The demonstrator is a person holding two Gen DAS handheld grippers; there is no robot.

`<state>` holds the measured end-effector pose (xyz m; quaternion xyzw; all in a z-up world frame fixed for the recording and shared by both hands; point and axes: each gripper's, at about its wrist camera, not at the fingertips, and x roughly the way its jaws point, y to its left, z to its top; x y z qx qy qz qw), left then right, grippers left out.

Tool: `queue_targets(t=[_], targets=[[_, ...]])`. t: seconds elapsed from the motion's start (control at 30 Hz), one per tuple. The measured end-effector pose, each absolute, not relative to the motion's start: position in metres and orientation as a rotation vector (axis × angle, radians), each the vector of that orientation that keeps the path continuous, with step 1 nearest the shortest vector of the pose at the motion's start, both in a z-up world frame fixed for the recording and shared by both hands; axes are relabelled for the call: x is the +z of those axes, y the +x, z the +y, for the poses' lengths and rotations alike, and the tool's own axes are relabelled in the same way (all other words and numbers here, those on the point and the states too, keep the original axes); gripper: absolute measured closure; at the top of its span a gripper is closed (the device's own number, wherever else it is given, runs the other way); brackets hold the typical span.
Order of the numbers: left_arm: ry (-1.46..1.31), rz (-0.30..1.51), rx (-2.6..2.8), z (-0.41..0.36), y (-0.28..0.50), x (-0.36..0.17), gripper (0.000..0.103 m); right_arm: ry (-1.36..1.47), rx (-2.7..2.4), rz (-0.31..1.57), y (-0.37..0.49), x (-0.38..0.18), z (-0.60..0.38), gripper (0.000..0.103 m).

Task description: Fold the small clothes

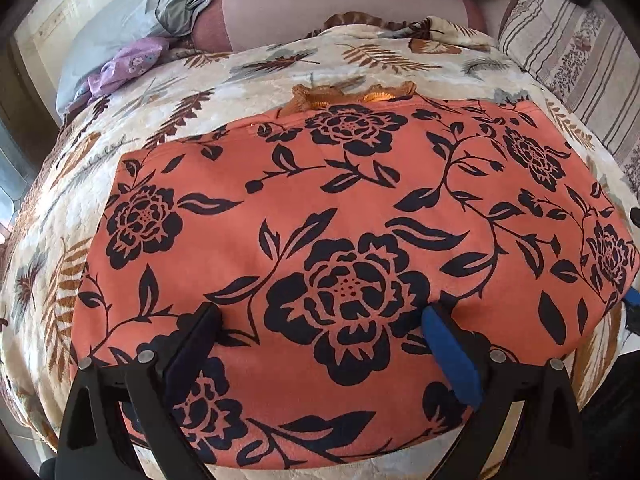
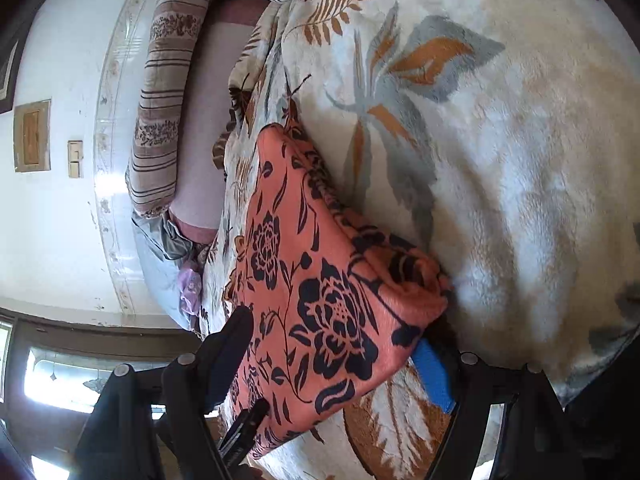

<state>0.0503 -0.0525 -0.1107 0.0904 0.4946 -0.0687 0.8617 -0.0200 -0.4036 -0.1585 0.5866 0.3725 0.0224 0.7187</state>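
Garment: coral black-flowered folded cloth (image 1: 340,220), long axis crosswise ahead of left gripper (image 1: 324,320), fingers spread.
Right gripper (image 2: 336,340): spread, straddling cloth's corner (image 2: 320,280).
Left view only: cloth's full outline.

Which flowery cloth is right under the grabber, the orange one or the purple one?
The orange cloth with black flowers. It lies spread right under the open left gripper. The little purple cloth sits far off, crumpled near the pillows.

The right tongs (image 2: 332,344) stand spread wide around a corner of the orange flowered cloth (image 2: 320,280) (folded, it seems), which lies on the leaf-print blanket (image 2: 520,160) beside a striped pillow (image 2: 164,120).
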Motion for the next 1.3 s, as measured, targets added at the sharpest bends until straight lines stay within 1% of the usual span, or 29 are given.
queue_targets(t=[0.07, 0.1, 0.13, 0.17, 0.23, 0.3, 0.33, 0.67, 0.9, 0.97, 1.07, 1.1, 1.13, 1.17, 1.2, 1.27, 1.3], targets=[[0.17, 1.034, -0.151, -0.052, 0.051, -0.104, 0.003, 1.268, 0.047, 0.818, -0.016, -0.155, -0.404, 0.029], [0.148, 1.018, -0.15, -0.051, 0.051, -0.098, 0.003, 1.245, 0.046, 0.818, -0.013, -0.153, -0.402, 0.033], [0.136, 0.997, -0.144, -0.05, 0.051, -0.093, 0.003, 1.224, 0.046, 0.822, -0.011, -0.151, -0.401, 0.041], [0.134, 0.977, -0.139, -0.05, 0.052, -0.088, 0.003, 1.212, 0.048, 0.822, -0.01, -0.149, -0.4, 0.042], [0.135, 0.976, -0.139, -0.053, 0.057, -0.091, 0.003, 1.196, 0.054, 0.82, -0.01, -0.149, -0.398, 0.042], [0.155, 1.052, -0.141, -0.059, 0.066, -0.111, 0.002, 1.185, 0.049, 0.826, -0.008, -0.15, -0.397, 0.04], [0.149, 1.041, -0.137, -0.058, 0.067, -0.114, 0.001, 1.182, 0.053, 0.833, -0.005, -0.15, -0.395, 0.04], [0.126, 1.03, -0.134, -0.054, 0.063, -0.1, 0.001, 1.11, 0.052, 0.846, -0.002, -0.143, -0.391, 0.04], [0.083, 0.949, -0.131, -0.041, 0.052, -0.075, 0.001, 1.058, 0.055, 0.845, 0.001, -0.134, -0.387, 0.04], [0.073, 0.961, -0.117, -0.036, 0.057, -0.082, 0.001, 1.076, 0.04, 0.859, 0.004, -0.138, -0.389, 0.04], [0.09, 1.056, -0.1, -0.035, 0.071, -0.118, 0.0, 1.068, 0.035, 0.87, 0.01, -0.146, -0.388, 0.039], [0.098, 1.015, -0.106, -0.035, 0.068, -0.117, 0.0, 1.072, 0.037, 0.87, 0.01, -0.148, -0.388, 0.039], [0.109, 1.022, -0.105, -0.036, 0.068, -0.113, 0.0, 1.055, 0.036, 0.876, 0.011, -0.146, -0.388, 0.044], [0.101, 1.028, -0.106, -0.036, 0.067, -0.107, 0.001, 1.024, 0.028, 0.887, 0.012, -0.143, -0.387, 0.056], [0.078, 1.002, -0.112, -0.034, 0.064, -0.099, 0.001, 1.0, 0.021, 0.899, 0.013, -0.142, -0.386, 0.061], [0.077, 0.943, -0.107, -0.034, 0.061, -0.089, 0.001, 1.001, 0.014, 0.909, 0.013, -0.143, -0.387, 0.063], [0.093, 0.944, -0.101, -0.034, 0.063, -0.094, 0.001, 1.008, 0.008, 0.909, 0.013, -0.145, -0.387, 0.063]])
